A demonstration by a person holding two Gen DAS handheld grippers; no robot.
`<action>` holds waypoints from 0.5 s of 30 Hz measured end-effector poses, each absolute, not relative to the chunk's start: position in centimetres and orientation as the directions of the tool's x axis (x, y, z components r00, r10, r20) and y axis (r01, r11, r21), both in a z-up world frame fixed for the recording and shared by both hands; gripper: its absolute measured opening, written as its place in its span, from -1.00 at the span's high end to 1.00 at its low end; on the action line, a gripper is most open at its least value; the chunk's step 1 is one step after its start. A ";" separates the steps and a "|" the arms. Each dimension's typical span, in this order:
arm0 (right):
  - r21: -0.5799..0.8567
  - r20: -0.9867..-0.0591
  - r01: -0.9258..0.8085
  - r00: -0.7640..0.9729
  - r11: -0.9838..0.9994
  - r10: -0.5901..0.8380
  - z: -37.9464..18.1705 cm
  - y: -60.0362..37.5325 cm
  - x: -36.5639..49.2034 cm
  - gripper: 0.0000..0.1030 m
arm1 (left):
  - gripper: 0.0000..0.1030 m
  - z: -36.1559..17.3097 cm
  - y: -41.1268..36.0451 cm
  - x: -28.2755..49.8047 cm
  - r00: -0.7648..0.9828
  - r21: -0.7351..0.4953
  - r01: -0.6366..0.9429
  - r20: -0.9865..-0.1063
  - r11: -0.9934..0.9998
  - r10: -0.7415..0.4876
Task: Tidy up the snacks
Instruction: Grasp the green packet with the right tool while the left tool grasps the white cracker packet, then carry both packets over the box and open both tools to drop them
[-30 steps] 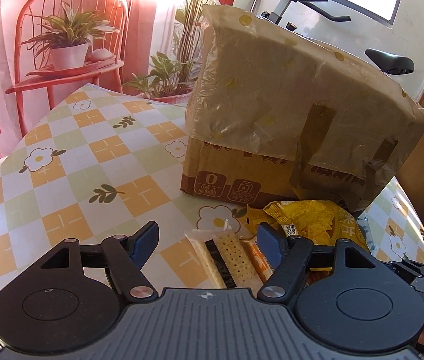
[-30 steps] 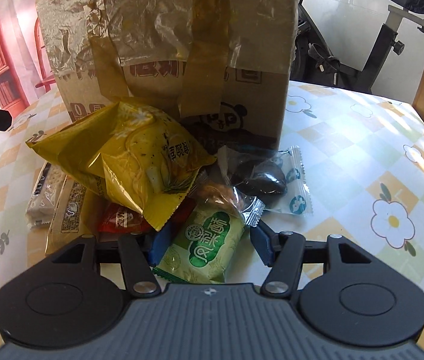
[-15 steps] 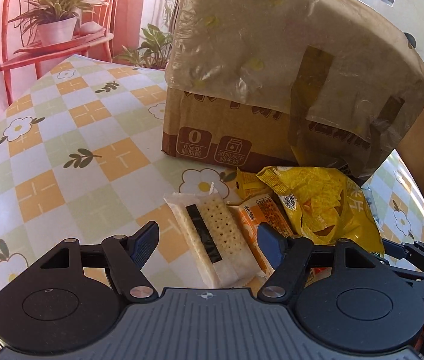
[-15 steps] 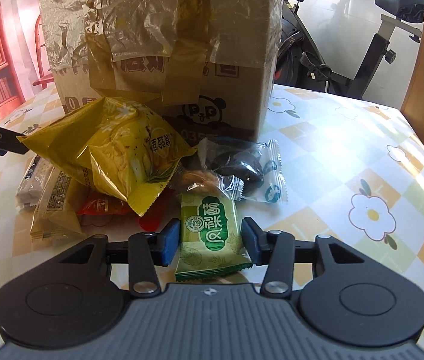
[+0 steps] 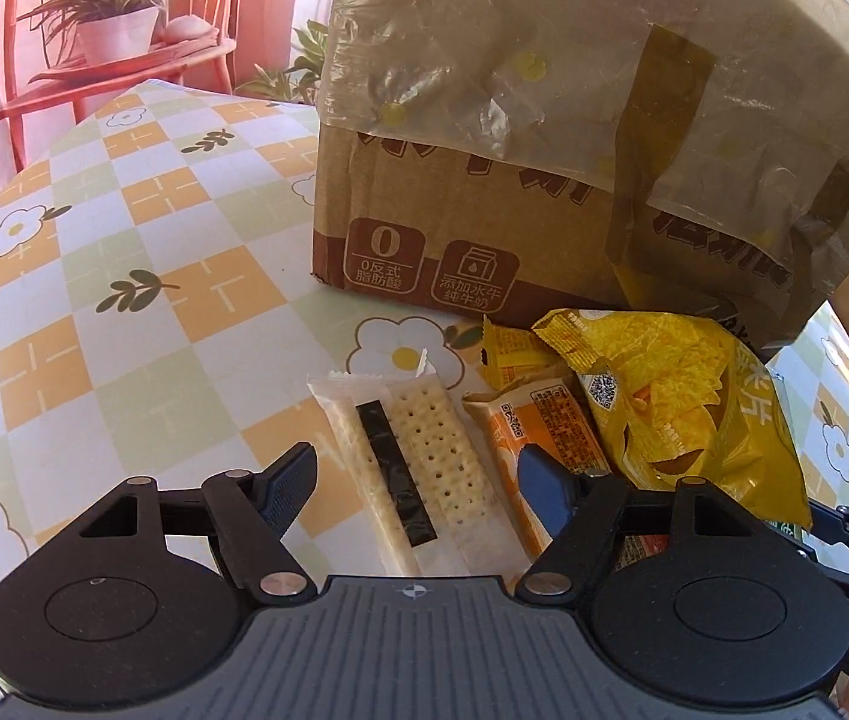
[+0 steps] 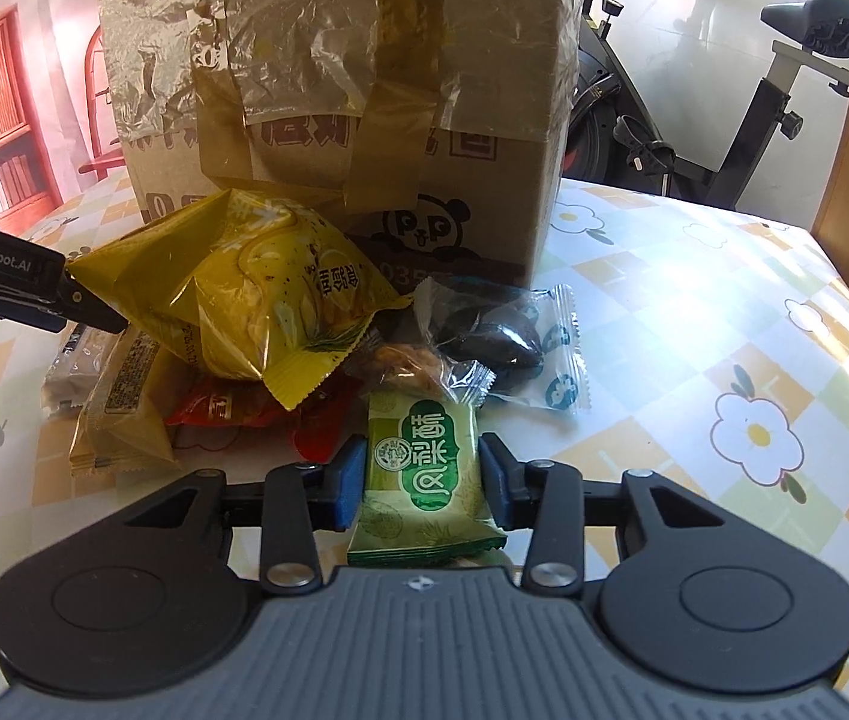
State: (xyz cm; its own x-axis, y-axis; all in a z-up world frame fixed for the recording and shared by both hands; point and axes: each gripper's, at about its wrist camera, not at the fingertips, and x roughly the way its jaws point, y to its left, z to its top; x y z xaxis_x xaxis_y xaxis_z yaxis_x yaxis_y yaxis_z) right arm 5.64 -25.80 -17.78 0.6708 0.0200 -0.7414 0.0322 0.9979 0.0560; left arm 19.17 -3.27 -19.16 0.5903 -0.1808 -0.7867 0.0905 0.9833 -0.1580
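progress: early, snacks lie heaped near the cardboard box (image 6: 364, 120) | right gripper (image 6: 421, 483): jaws closing around green packet (image 6: 421, 468), pads just touching | left gripper (image 5: 418, 480): jaws opening, apart astride cracker pack (image 5: 412, 456) | left: whole pile unsorted

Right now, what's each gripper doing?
Left gripper: opening, straddling the cracker packet, not gripping.
Right gripper: closing on the green snack packet.

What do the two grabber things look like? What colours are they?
Both match. The left gripper and the right gripper each have blue finger pads on thin black linkage arms, silver pivot pins, two round black discs and a ribbed grey body. White "GenRobot.AI" lettering marks the left one's side.
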 end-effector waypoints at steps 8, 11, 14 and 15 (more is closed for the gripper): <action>0.048 -0.742 0.038 0.670 0.998 0.010 -17.8 -25.6 5.7 0.18 | -0.50 -19.9 -2.9 18.5 0.589 -0.135 0.050 -0.796 0.990 -0.138; 0.045 -0.745 0.038 0.667 0.998 0.008 -17.8 -25.5 5.8 0.18 | -0.52 -20.1 -3.1 18.8 0.582 -0.124 0.062 -0.801 0.990 -0.137; 0.044 -0.746 0.041 0.666 0.998 0.005 -17.8 -25.5 5.8 0.18 | -0.55 -20.6 -4.6 19.4 0.577 -0.035 0.109 -0.811 0.993 -0.092; 0.041 -0.746 0.042 0.666 0.998 0.003 -17.8 -25.5 5.8 0.18 | -0.55 -20.7 -5.2 19.4 0.587 0.005 0.121 -0.807 0.993 -0.068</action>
